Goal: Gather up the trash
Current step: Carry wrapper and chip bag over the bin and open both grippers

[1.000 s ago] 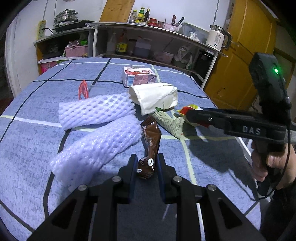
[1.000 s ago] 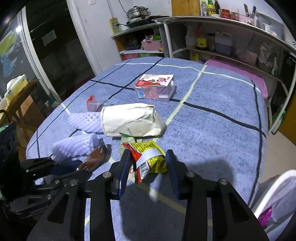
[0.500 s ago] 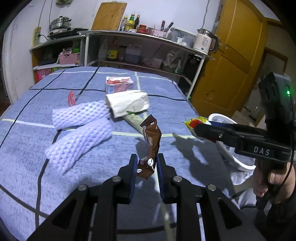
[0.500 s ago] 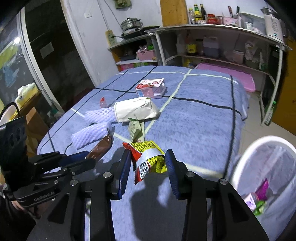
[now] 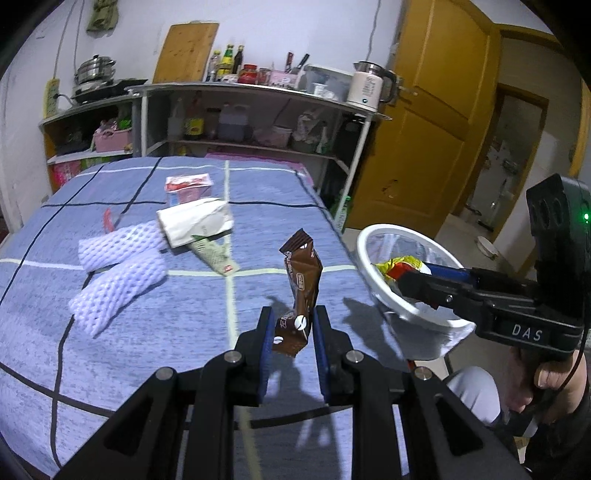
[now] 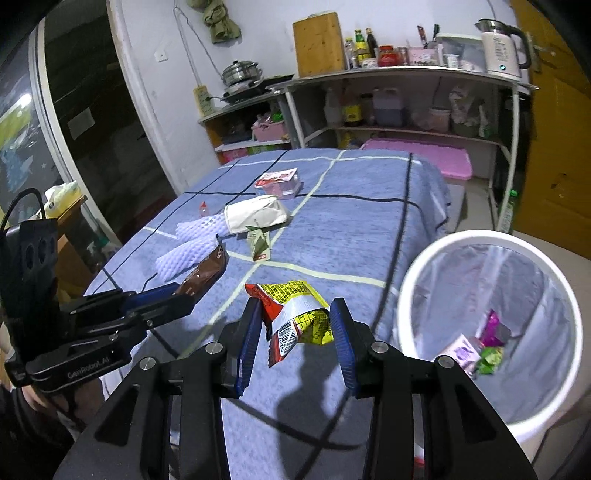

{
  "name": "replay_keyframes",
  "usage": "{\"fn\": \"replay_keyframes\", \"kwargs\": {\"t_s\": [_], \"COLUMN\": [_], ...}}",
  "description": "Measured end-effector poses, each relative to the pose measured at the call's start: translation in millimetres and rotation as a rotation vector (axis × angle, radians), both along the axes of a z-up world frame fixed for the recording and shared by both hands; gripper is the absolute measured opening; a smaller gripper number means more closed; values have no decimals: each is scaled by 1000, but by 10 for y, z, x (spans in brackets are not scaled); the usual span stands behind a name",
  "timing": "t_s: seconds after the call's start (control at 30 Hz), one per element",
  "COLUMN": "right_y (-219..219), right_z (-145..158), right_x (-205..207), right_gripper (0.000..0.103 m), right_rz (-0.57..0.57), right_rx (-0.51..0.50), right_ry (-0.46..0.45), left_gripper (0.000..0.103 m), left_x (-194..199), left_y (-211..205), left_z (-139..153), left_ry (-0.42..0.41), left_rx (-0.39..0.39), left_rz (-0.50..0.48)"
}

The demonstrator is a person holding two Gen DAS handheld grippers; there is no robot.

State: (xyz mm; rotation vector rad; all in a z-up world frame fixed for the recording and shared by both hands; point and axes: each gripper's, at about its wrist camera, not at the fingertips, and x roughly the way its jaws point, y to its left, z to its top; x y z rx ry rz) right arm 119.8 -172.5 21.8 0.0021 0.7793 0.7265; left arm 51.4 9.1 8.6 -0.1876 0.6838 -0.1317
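Left gripper point(image 5: 291, 334) clamped on brown wrapper point(image 5: 301, 273), right gripper point(image 6: 293, 330) clamped on yellow snack bag point(image 6: 295, 314). Both were held above the table; white bin point(image 6: 413, 280) sat at 3 o'clock in the right view. Best carried fully over the rim before releasing, one at a time, low enough not to flutter out.

walls: white point(image 5: 314, 33) | door: yellow wood point(image 5: 436, 129) | shelving: metal, cluttered point(image 6: 406, 74) | window: dark point(image 6: 92, 110)

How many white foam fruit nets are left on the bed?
2: one foam net beside the white paper bag, the other foam net just in front of it. More may be hidden.
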Motion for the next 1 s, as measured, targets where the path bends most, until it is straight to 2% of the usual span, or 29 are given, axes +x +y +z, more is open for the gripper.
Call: {"fn": "replay_keyframes", "kwargs": {"t_s": [0.43, 1.0], "right_y": [-461, -1116], "right_z": [53, -154], "right_x": [-93, 101], "right_gripper": [39, 39], "right_rz": [-82, -247], "right_rx": [19, 6], "right_ry": [-15, 43], "left_gripper": [22, 22], "left_x": [75, 527], "left_y": [-422, -936], "left_z": [58, 24], "left_ry": [-3, 9], "left_rx": [7, 0], "left_rz": [-94, -231]}}
